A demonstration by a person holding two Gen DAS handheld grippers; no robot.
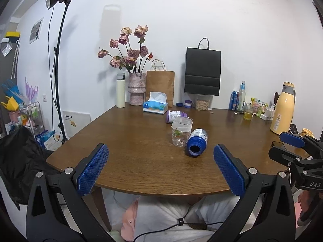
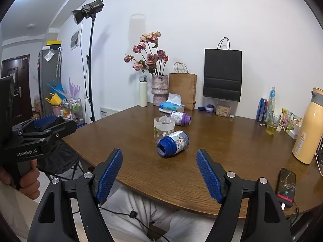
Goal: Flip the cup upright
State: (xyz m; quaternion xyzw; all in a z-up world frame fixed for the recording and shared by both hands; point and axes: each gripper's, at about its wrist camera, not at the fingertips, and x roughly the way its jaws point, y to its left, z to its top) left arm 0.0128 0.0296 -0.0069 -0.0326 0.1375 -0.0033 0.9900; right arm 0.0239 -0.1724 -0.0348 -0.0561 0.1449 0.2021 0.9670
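Observation:
A blue cup [image 1: 196, 142] lies on its side on the brown table [image 1: 129, 161], its open mouth toward me; it also shows in the right wrist view [image 2: 173, 143]. A purple cup [image 1: 175, 116] lies on its side behind it, also in the right wrist view [image 2: 181, 118]. A clear cup [image 1: 181, 132] stands upright between them, also in the right wrist view [image 2: 163, 128]. My left gripper [image 1: 161, 157] is open and empty, short of the table's near edge. My right gripper [image 2: 159, 162] is open and empty, near the edge too, facing the blue cup.
At the back stand a vase of flowers [image 1: 137, 88], a white flask [image 1: 120, 90], a tissue box [image 1: 155, 105], a brown bag [image 1: 160, 86] and a black bag [image 1: 202, 70]. A yellow thermos [image 2: 308, 127], bottles and a glass [image 2: 272, 125] stand at right. A phone [image 2: 286, 187] lies by the near edge.

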